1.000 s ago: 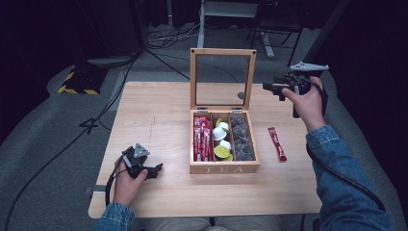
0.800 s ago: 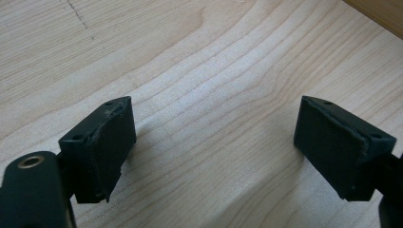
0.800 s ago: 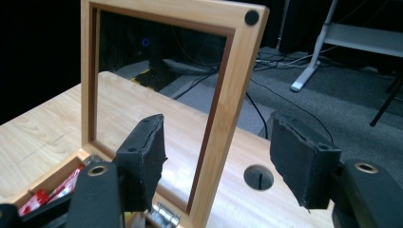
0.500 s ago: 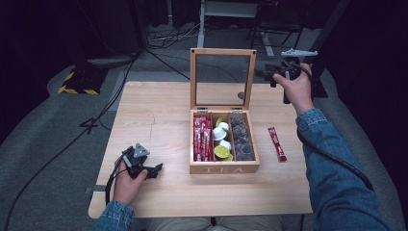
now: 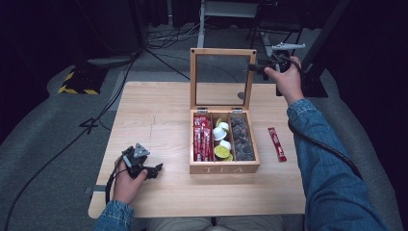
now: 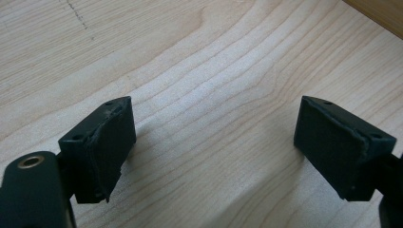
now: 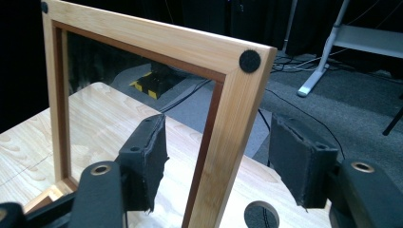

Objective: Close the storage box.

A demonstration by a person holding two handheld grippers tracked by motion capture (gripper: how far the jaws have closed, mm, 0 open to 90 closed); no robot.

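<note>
wood: bamboo tea box (image 5: 224, 168) sits mid-desk, "TEA" on its front wall, lid (image 5: 222, 53) up and vertical, a wood frame around a clear pane
lid detail: black round pad on the frame's top corner (image 7: 249, 61)
right claw (image 5: 255, 68): raised at the lid's right edge, near the top corner; jaws apart and straddling the frame's side rail (image 7: 223, 142), one pad on each side, gap visible both sides, not clamped
right arm: denim sleeve (image 5: 332, 168) reaches in from bottom right, cable trailing from the claw
left claw (image 5: 156, 169): low at the desk's front-left, jaws wide apart, nothing between them, bare wood grain under them (image 6: 214, 123)
box contents: red sachets (image 5: 203, 138) in the left compartment, small round cups with white and green tops (image 5: 222, 142) in the middle, dark grey items (image 5: 241, 139) in the right, can't tell what
loose item: one red sachet (image 5: 276, 143) flat on the desk (image 5: 154, 110), just right of the box, not touching it
</note>
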